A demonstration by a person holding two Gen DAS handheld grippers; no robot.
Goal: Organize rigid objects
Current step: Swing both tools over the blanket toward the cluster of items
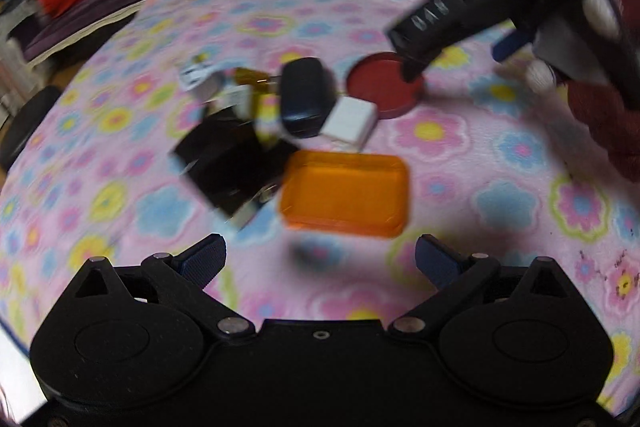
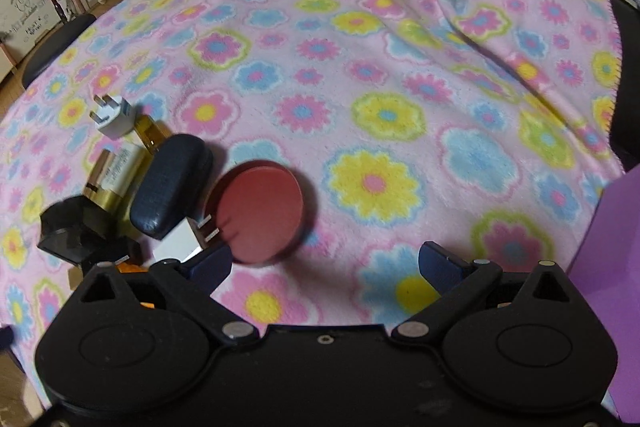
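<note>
I am holding my left tongs (image 1: 320, 259) wide apart and gripping nothing, low over the flowered blanket (image 1: 460, 163), just short of an orange tray (image 1: 346, 193). That view is smearing badly, so the pile beyond the tray is hard to read. My right tongs (image 2: 325, 263) are also gaping wide and carrying nothing; the left finger (image 2: 210, 265) is cutting off the near edge of a red round lid (image 2: 260, 213) lying flat on the blanket. Beside the lid a dark oval case (image 2: 170, 187) is leaning against a white charger (image 2: 182, 241), whose body is partly hiding behind that finger. Farther back sit a white plug (image 2: 114, 117), an amber bottle (image 2: 150, 135) half covered by the case, a gold-and-white tube (image 2: 114, 179) and a black box (image 2: 76, 231). The tray is showing here only as an orange sliver beneath the right tongs' frame.
</note>
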